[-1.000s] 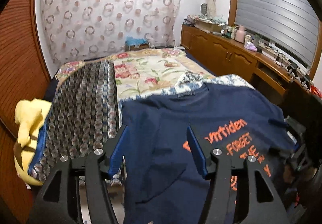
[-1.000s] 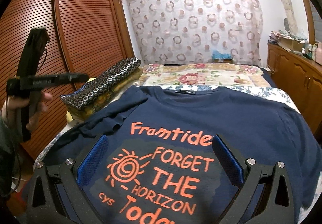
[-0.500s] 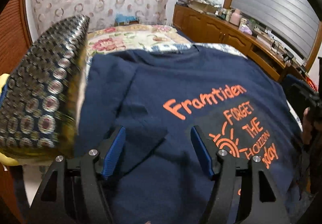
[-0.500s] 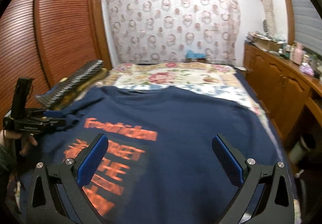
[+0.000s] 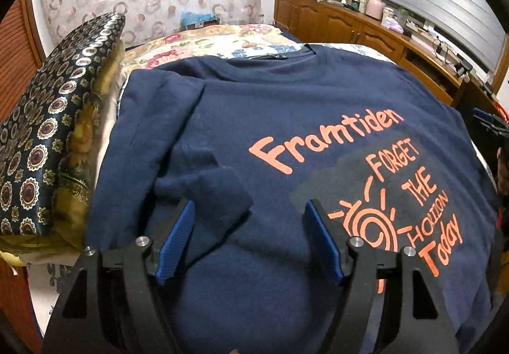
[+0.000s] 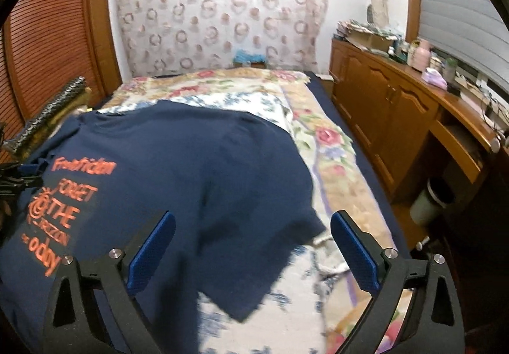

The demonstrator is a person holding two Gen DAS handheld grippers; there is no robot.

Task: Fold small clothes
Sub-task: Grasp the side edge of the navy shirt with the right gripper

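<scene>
Navy T-shirt [image 5: 286, 118] lies front-up on the floral bedspread [image 6: 321, 137], print readable, so you can find both sleeves. Your left gripper [image 5: 248, 233] hovers over the folded-in left sleeve [image 5: 206, 194], jaws just widened, nothing pinched. Your right gripper [image 6: 251, 245] straddles the right sleeve [image 6: 273, 226], jaws apart, just narrowing, gripping nothing.
</scene>
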